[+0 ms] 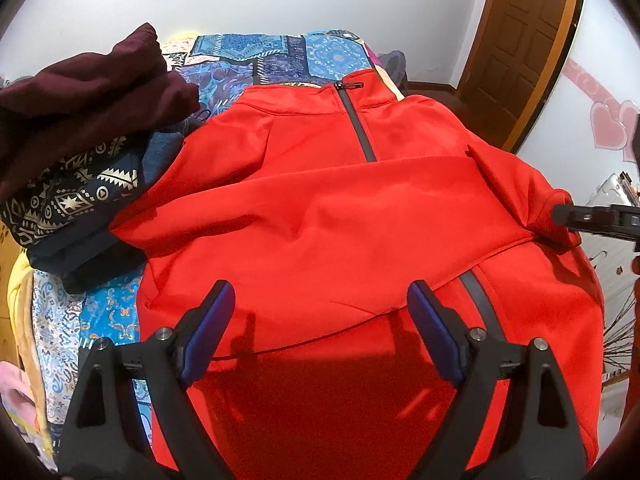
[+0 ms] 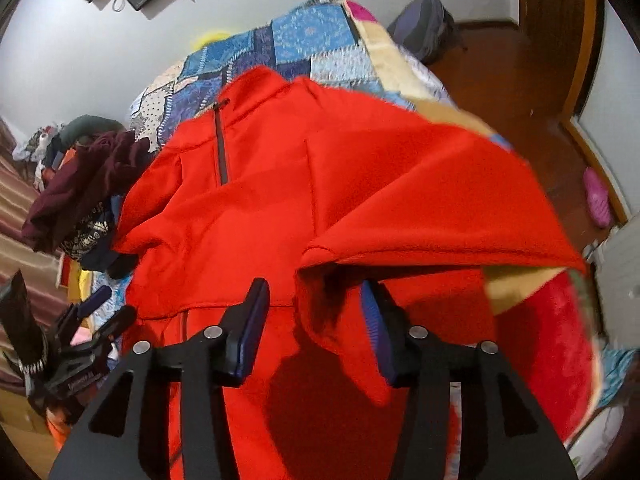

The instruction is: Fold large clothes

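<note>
A red zip-up jacket [image 1: 320, 208] lies front-up on the bed, collar at the far end, with one sleeve folded across its chest. My left gripper [image 1: 320, 292] hovers open over the jacket's lower half with nothing between its blue pads, and it also shows at the left edge of the right wrist view [image 2: 100, 312]. My right gripper [image 2: 316, 292] stands with its jaws apart. The jacket's other sleeve [image 2: 420, 208] is lifted and blurred, and its folded end [image 2: 336, 320] hangs loose between the jaws, against the right pad [image 2: 376, 328]. In the left wrist view the right gripper [image 1: 560, 216] meets that sleeve at the right edge.
A maroon garment [image 1: 88, 92] and a dark patterned one [image 1: 72, 200] are piled on the bed's left side. A blue patchwork bedspread [image 1: 256, 56] covers the bed. A wooden door [image 1: 520, 40], a backpack [image 2: 424, 24] and a pink slipper [image 2: 596, 196] on the floor lie to the right.
</note>
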`<state>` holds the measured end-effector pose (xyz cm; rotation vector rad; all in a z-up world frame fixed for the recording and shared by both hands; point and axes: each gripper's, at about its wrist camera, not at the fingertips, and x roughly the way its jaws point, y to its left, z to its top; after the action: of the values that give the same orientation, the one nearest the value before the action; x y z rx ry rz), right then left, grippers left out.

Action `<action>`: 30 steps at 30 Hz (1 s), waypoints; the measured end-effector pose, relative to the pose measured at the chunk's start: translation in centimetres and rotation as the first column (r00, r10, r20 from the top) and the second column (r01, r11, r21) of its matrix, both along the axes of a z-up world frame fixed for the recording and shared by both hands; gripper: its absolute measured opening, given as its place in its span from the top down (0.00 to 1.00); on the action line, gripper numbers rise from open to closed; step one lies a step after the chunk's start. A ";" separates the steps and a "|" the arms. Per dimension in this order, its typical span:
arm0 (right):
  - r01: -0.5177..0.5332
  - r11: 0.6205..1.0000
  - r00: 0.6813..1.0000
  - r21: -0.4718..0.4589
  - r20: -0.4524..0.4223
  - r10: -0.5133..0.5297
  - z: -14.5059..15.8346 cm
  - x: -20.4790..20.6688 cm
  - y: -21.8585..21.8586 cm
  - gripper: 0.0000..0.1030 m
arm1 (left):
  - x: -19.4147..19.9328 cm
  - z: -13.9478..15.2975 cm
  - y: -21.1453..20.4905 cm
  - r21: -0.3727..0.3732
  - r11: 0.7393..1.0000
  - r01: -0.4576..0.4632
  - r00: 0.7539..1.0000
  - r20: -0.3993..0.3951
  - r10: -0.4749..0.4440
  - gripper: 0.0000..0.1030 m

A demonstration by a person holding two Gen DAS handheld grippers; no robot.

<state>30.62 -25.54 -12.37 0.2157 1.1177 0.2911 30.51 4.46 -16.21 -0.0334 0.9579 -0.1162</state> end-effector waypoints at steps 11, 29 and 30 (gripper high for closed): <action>0.306 0.944 0.941 0.119 0.114 -0.319 3.3 0.6 -8.1 0.45 | 0.4 0.3 -0.1 0.020 1.000 -0.012 1.000 0.010 0.012 0.15; 0.545 0.789 0.837 0.286 -0.240 -0.492 -7.6 3.2 -14.3 0.45 | 1.1 0.0 1.1 -0.014 0.998 -0.066 0.998 -0.017 0.066 0.15; 0.546 0.788 0.837 0.285 -0.236 -0.494 -7.8 3.6 -14.4 0.45 | 1.0 0.0 1.1 -0.010 0.998 -0.066 0.998 -0.014 0.066 0.15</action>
<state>34.18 -39.93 -20.15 0.8591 1.1017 -0.0360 31.55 5.53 -16.20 -0.0751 0.9693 -0.0598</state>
